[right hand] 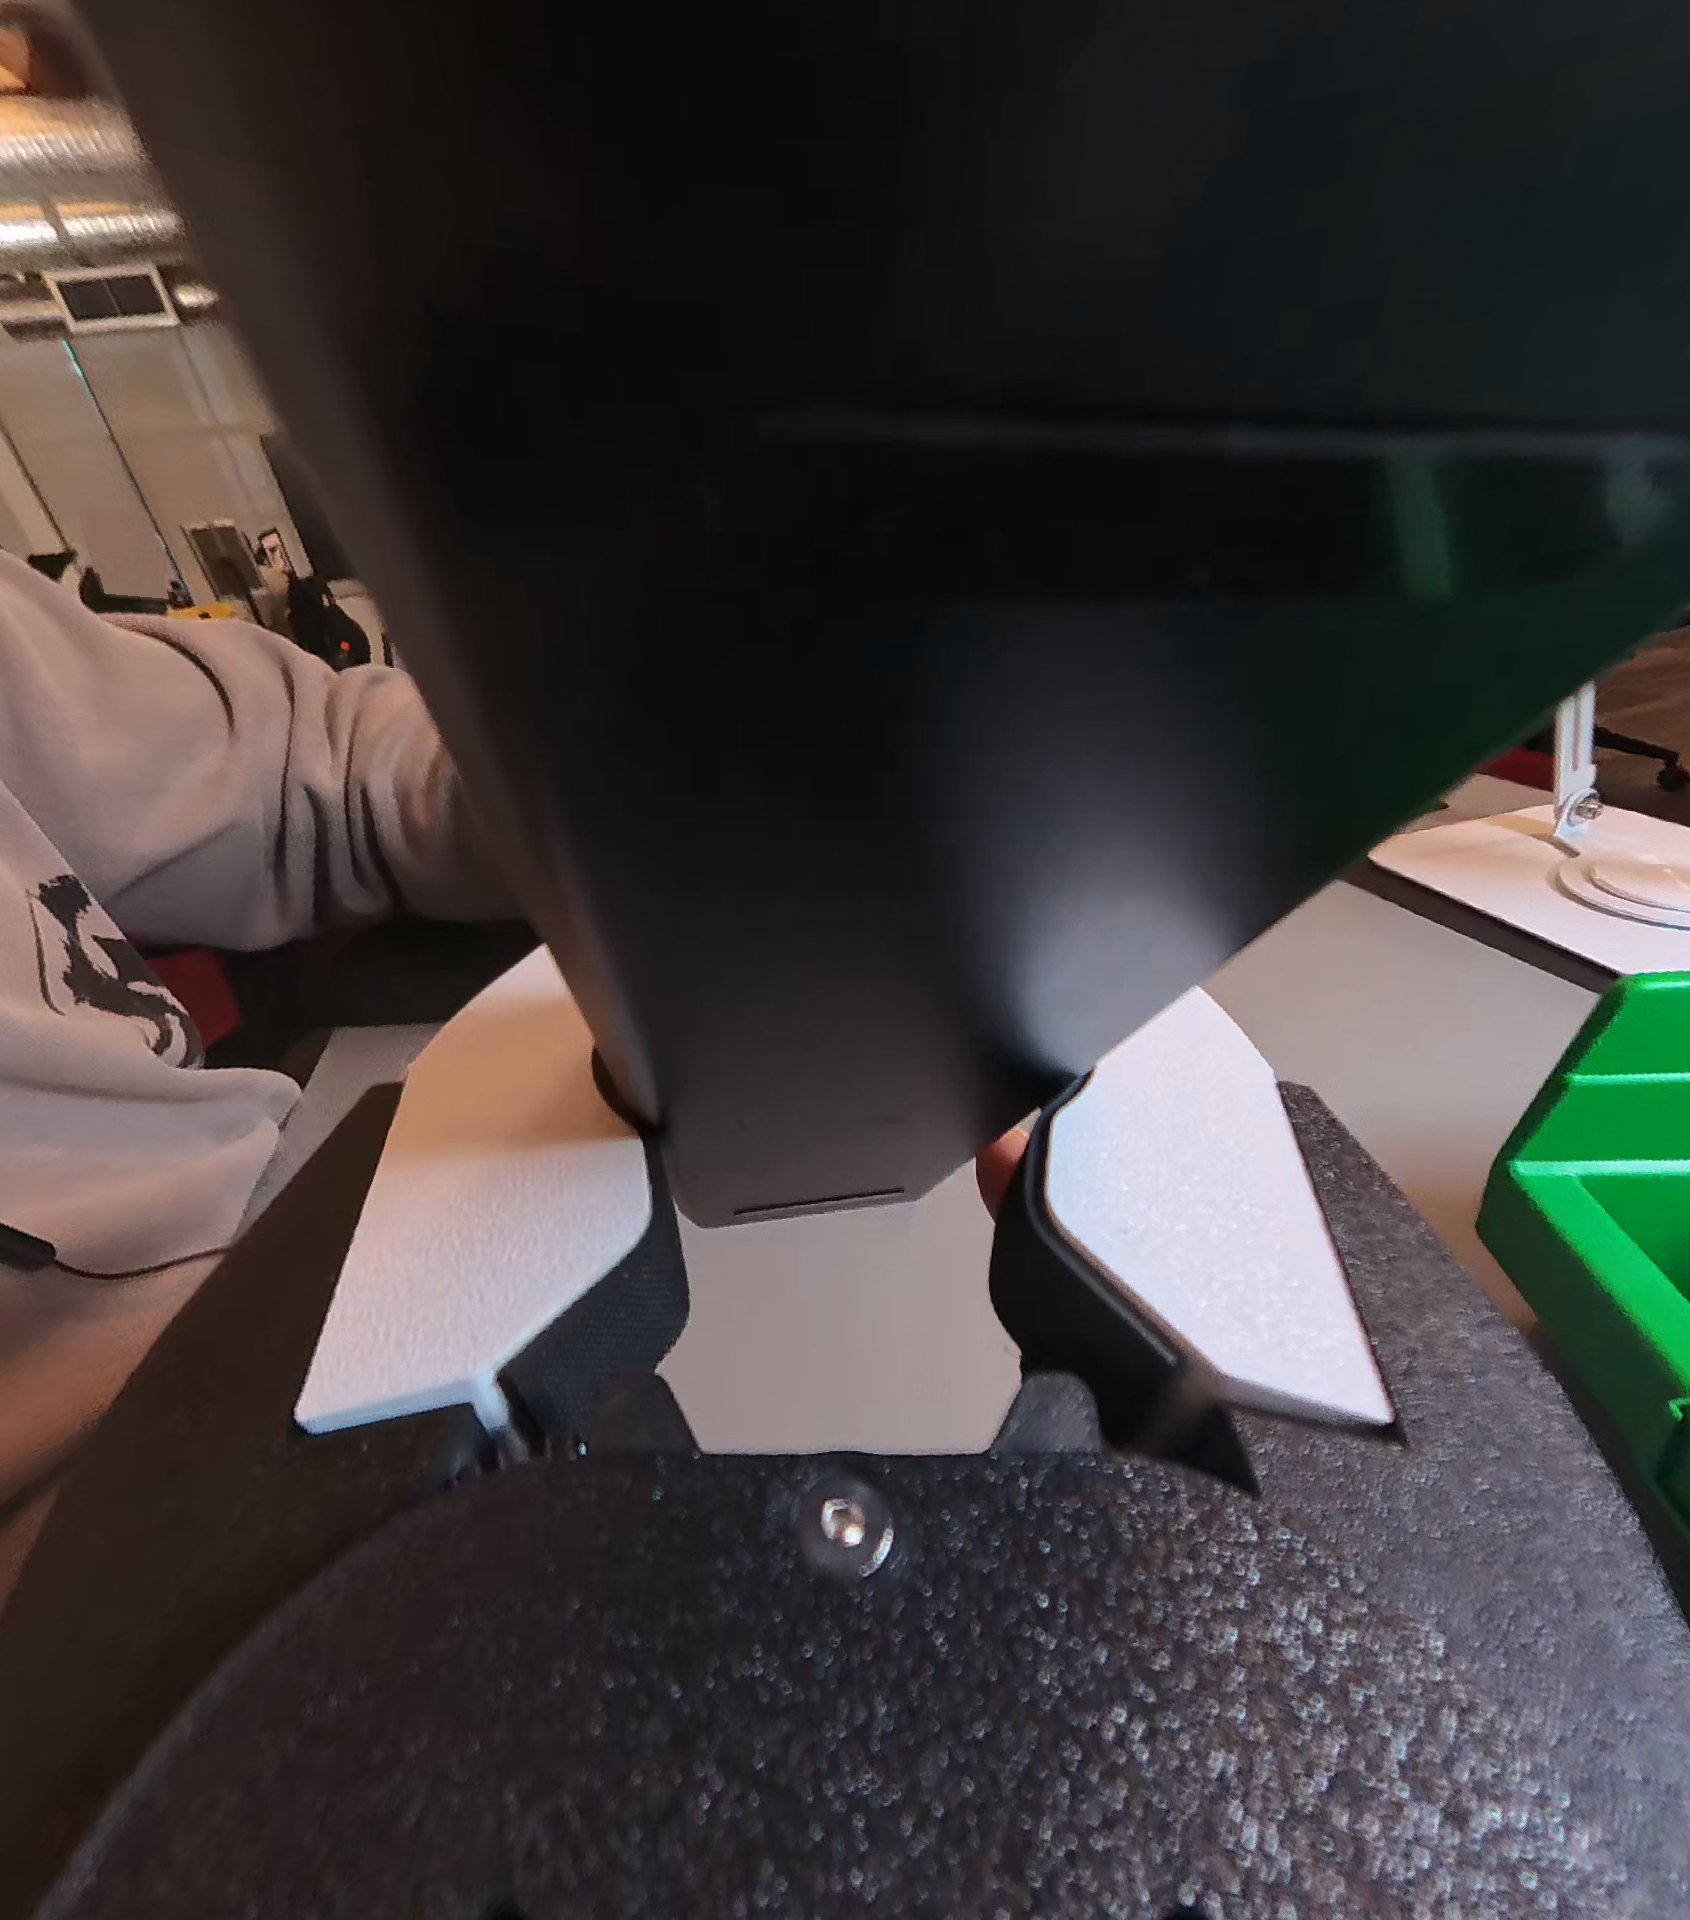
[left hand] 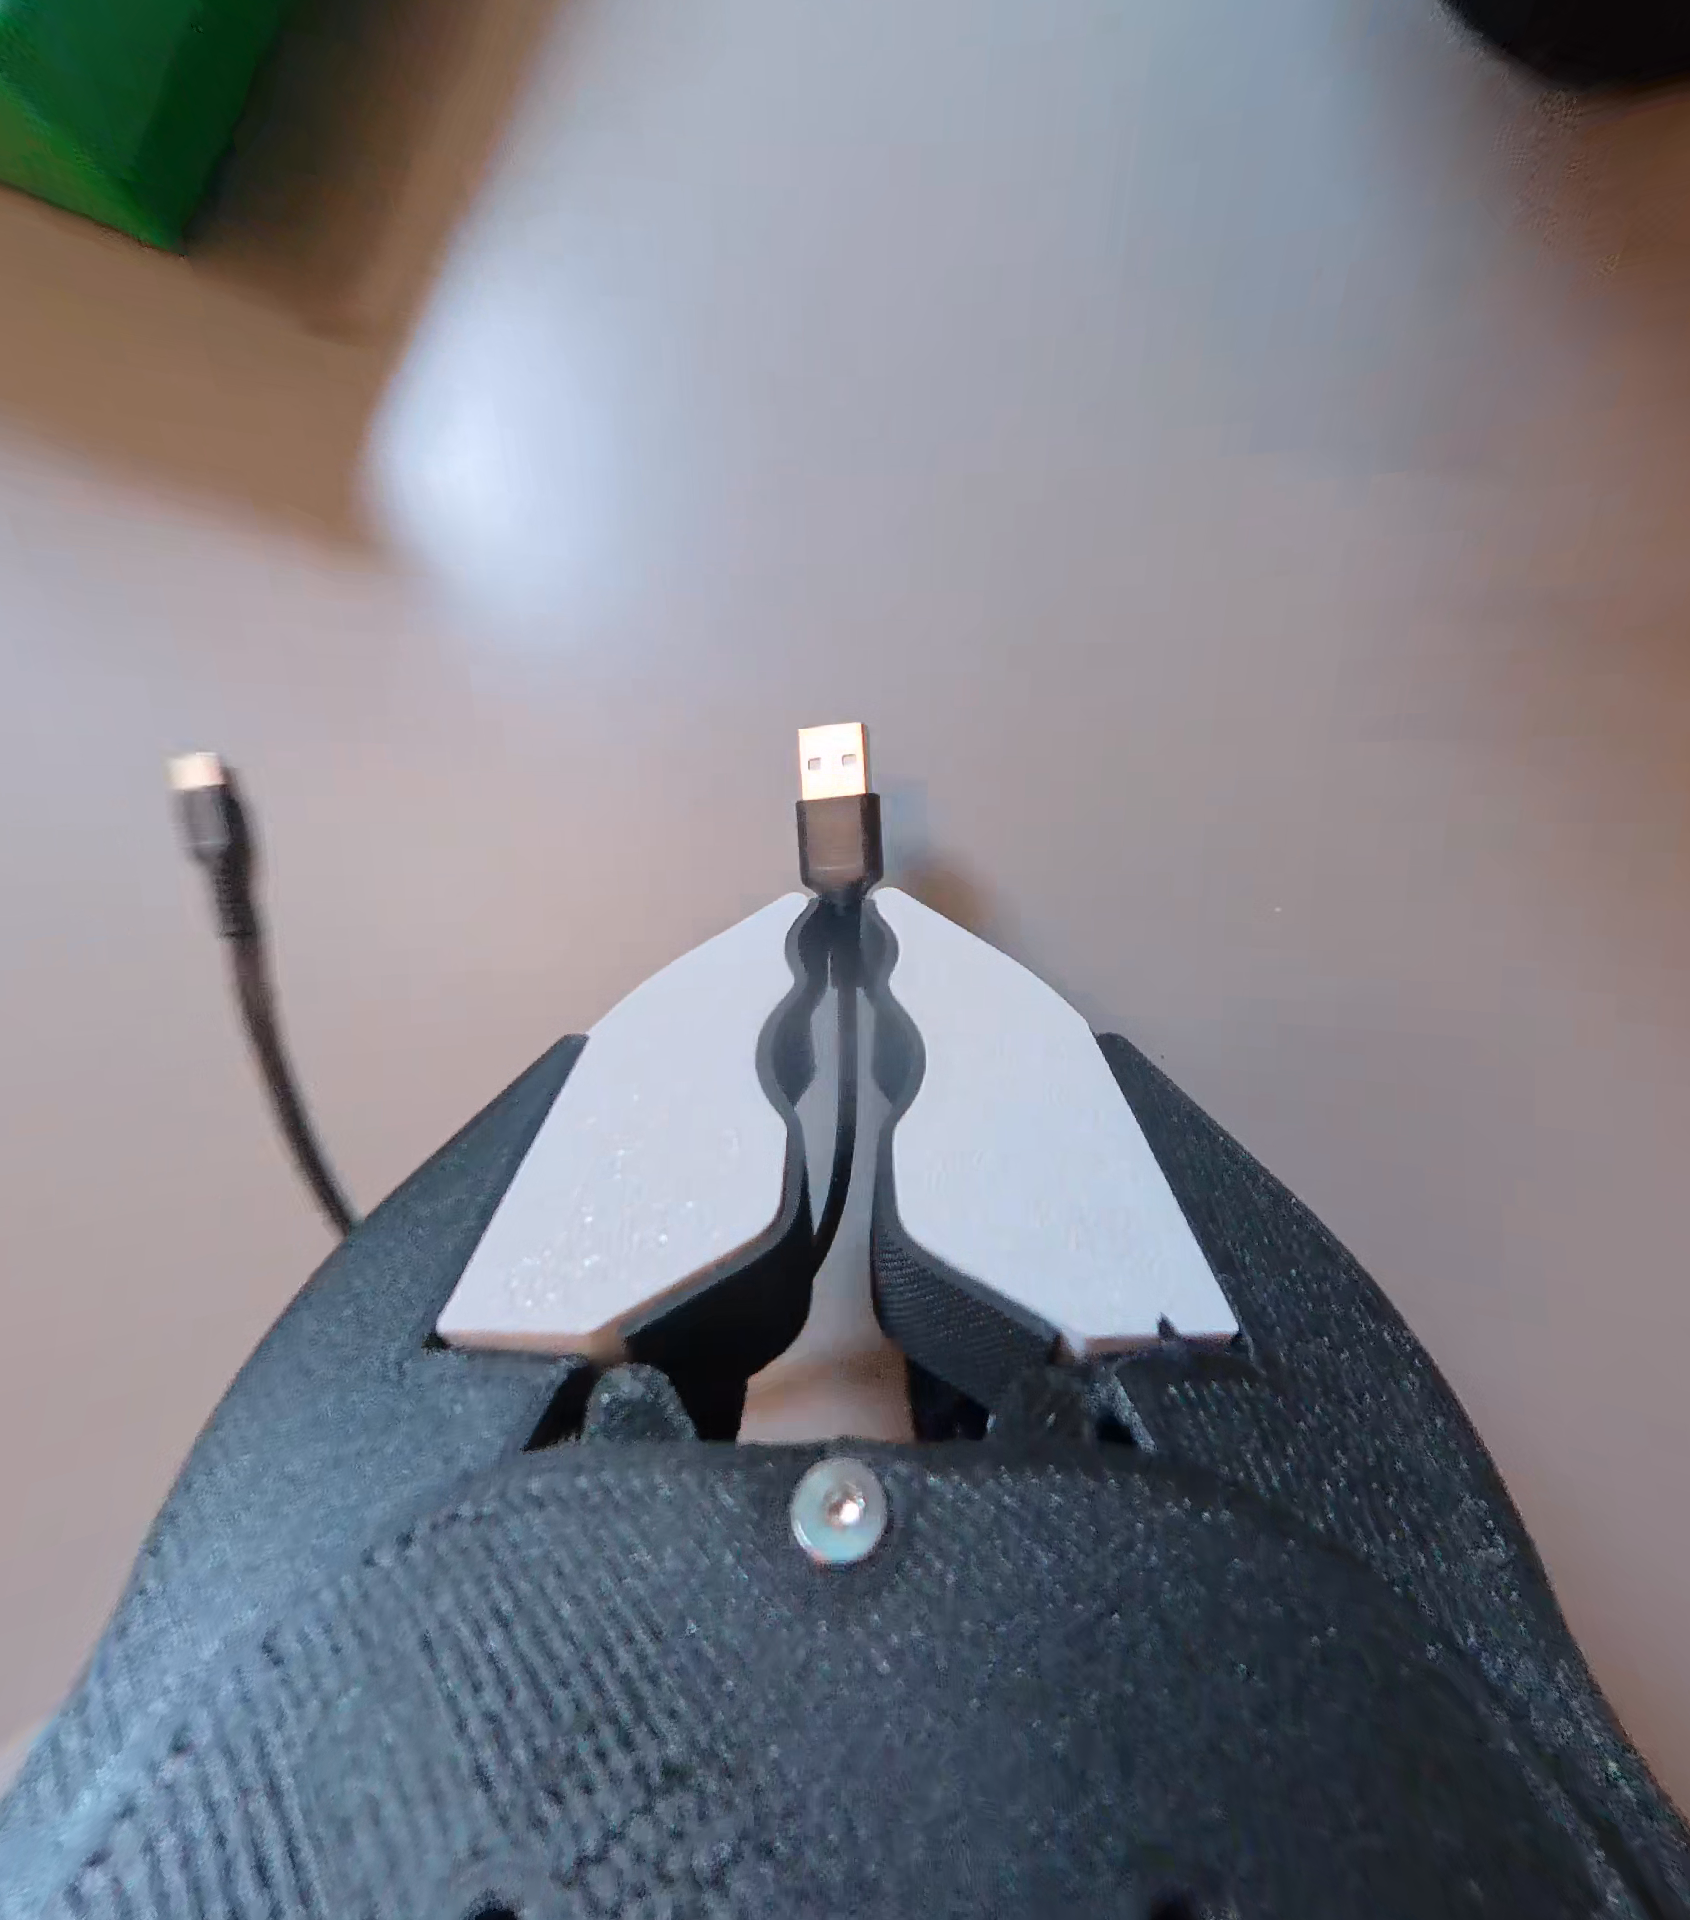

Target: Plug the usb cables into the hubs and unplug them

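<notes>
In the left wrist view my left gripper (left hand: pixel 836 906) is shut on a thin black USB cable (left hand: pixel 839 1091) just behind its plug. The black-sleeved USB-A plug (left hand: pixel 833 805) sticks out forward past the fingertips, metal end pointing away, above the grey table (left hand: pixel 1288 540). The cable's other end, with a small connector (left hand: pixel 195 777), trails on the left. In the right wrist view my right gripper (right hand: pixel 862 1049) is shut on the narrow end of a large black hub (right hand: pixel 872 623). The hub rises close to the camera and fills the upper view. No ports are clearly visible.
A green plastic bin shows at the far left of the left wrist view (left hand: pixel 62 114) and at the right of the right wrist view (right hand: pixel 1672 1278). A person's light sleeve (right hand: pixel 114 790) is on the left. A white stand base (right hand: pixel 1672 883) sits on a far table.
</notes>
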`<act>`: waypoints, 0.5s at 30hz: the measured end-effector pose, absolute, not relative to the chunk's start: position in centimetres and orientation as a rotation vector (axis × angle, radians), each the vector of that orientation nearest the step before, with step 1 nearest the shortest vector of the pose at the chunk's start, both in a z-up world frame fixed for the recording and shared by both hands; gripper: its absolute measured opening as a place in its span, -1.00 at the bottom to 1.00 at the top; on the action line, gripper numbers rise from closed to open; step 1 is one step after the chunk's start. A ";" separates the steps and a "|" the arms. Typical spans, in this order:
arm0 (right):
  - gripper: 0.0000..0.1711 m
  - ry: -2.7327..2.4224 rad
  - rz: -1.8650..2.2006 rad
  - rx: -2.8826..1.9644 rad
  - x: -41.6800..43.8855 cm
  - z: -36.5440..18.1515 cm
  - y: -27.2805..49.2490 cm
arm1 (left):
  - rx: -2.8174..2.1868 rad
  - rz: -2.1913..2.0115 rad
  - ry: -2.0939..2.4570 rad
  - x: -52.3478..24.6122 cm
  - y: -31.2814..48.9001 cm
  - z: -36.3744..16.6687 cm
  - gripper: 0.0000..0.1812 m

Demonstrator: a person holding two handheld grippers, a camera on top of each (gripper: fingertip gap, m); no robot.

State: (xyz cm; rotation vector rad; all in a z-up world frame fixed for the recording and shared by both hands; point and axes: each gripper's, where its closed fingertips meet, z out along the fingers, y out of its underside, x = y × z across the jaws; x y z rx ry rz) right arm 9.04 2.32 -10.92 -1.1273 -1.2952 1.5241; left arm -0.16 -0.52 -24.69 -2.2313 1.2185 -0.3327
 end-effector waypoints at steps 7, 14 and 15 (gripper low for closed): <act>-0.15 -1.483 1.332 -1.158 7.2 -14.0 0.9 | -2.057 -0.126 1.144 -1.2 0.2 -12.3 -0.93; -0.15 -1.610 1.144 -1.177 6.2 -15.9 -0.2 | -2.047 0.049 1.381 3.0 -0.6 -9.8 -0.93; -0.15 -1.617 1.136 -1.183 6.1 -16.1 -0.2 | -2.041 0.071 1.415 3.4 -0.6 -9.5 -0.93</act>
